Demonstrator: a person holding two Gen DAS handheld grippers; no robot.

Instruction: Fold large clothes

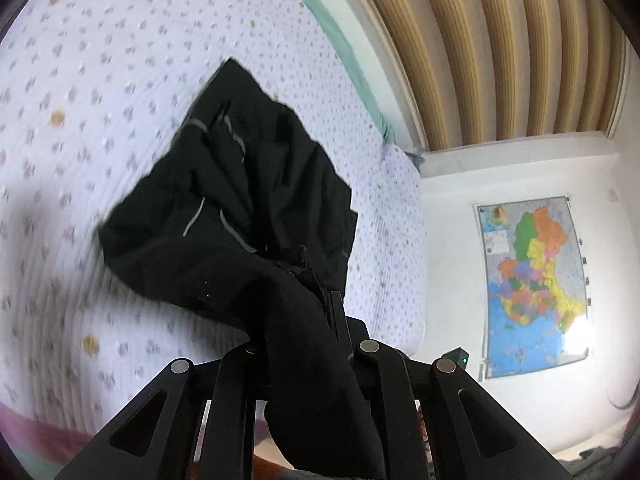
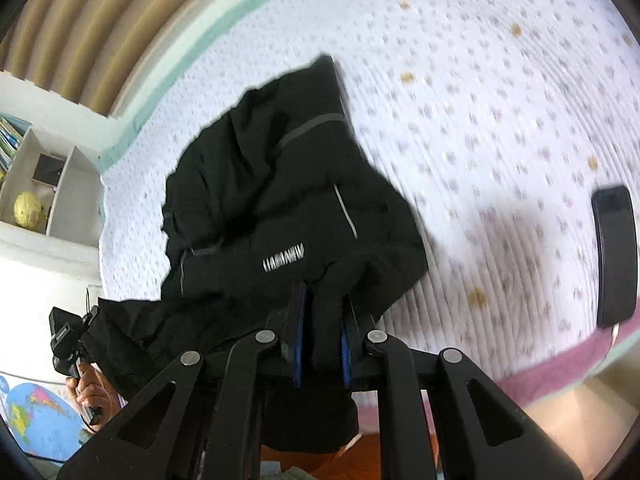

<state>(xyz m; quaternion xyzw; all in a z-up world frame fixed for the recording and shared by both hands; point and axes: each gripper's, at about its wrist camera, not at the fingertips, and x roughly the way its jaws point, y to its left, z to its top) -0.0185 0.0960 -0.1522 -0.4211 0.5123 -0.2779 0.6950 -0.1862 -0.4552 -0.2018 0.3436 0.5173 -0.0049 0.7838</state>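
A black jacket [image 1: 240, 200] with grey reflective strips hangs and drapes onto a white dotted bedsheet [image 1: 80, 120]. My left gripper [image 1: 316, 320] is shut on a bunched edge of the jacket, which falls over its fingers. In the right wrist view the same jacket [image 2: 280, 200] shows a grey printed logo. My right gripper [image 2: 324, 312] is shut on another fold of it between blue-padded fingers [image 2: 299, 332]. The left hand-held gripper [image 2: 68, 340] shows at the lower left, holding the jacket's other end.
A black phone [image 2: 614, 256] lies on the bedsheet [image 2: 480, 120] at the right. A pink blanket edge [image 2: 560, 368] runs along the bed's near side. A wall map [image 1: 532, 280], a slatted headboard [image 1: 500, 40] and a shelf with a globe [image 2: 28, 208] surround the bed.
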